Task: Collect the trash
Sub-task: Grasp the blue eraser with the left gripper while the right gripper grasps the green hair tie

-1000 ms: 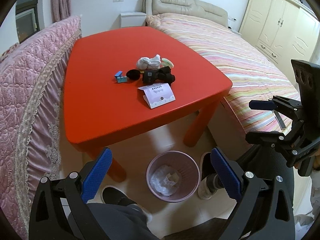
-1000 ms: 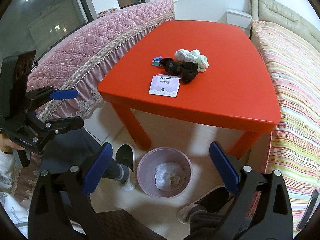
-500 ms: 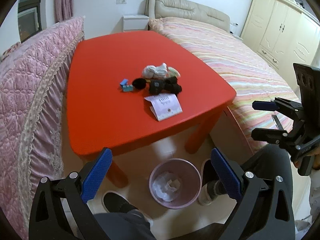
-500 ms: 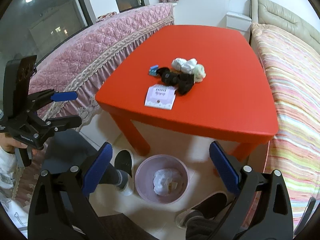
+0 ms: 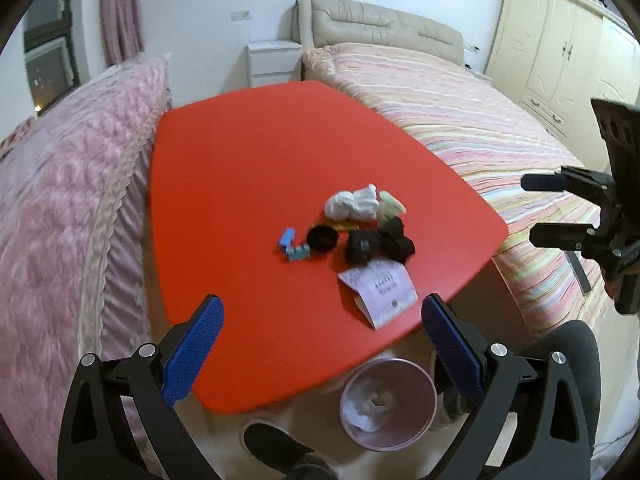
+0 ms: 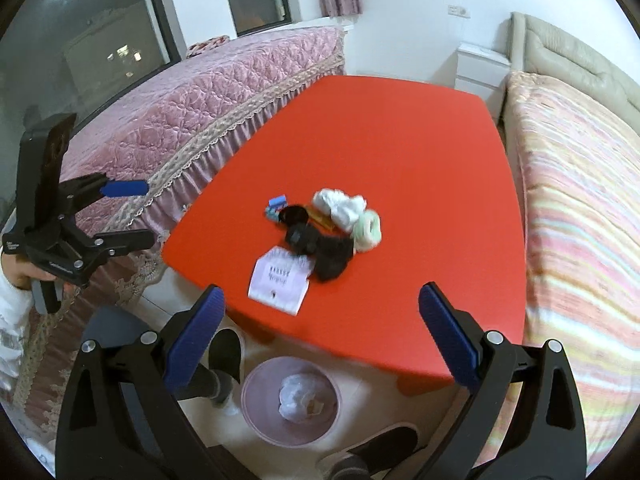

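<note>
Approach step judged: both the left claw [image 5: 322, 354] and right claw [image 6: 320, 342] are held spread and empty short of the trash pile [image 5: 362, 228] on the red tabletop [image 5: 240, 184] (bin [image 6: 291, 400] below), so a reach is needed.

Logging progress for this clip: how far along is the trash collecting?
Barely begun, if at all. Done: the bin on the floor already holds some crumpled white trash. In hand: nothing; the left tongs and right tongs are both open and empty, short of the pile. Left: the packet, black pieces, white wads and blue bits all still lie on the table.
</note>
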`<state>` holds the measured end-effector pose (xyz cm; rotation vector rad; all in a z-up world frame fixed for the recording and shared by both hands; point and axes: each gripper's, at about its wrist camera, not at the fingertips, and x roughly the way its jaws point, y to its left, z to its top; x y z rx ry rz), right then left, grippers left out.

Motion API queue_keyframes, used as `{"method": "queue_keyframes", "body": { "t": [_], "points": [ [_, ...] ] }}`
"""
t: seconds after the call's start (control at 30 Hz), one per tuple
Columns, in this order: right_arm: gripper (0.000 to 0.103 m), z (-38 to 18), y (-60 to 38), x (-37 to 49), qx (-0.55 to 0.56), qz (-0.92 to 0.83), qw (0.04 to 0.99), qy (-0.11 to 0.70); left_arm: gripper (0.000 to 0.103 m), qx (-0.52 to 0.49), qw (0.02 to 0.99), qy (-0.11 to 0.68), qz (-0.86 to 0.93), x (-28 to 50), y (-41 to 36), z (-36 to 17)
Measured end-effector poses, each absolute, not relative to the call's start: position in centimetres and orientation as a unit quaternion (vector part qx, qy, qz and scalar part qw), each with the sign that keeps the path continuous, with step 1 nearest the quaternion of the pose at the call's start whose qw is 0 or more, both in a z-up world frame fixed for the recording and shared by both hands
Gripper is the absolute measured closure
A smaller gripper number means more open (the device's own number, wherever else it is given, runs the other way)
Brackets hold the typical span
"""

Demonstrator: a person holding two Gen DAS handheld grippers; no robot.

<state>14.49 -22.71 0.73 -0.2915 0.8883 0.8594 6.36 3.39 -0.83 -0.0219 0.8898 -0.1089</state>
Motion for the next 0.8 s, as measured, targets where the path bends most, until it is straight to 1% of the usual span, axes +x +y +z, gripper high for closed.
{"method": "queue_keyframes", "body": {
  "t": [0.13,0.37,0.53,0.8],
  "points": [
    [0.007,0.4,-20.7,17.9,-0.147,0.403,0.793,0.433,0.008,-0.004,0.892,0.449,-0.06,10.0,4.2,-0.8],
    [0.007,-2.0,-18.1,23.7,-0.143,0.399,0.762,0.489,0.008,-0.028,0.87,0.487,-0.078,15.0,5.6,-1.5],
    [0.007,-4.3,-16.9,26.1,-0.149,0.391,0.743,0.522,0.008,-0.029,0.849,0.523,-0.071,18.0,6.4,-3.6],
    [0.007,-7.0,-15.4,28.1,-0.166,0.383,0.728,0.545,0.008,-0.031,0.823,0.563,-0.062,20.7,7.5,-7.1]
  ]
}}
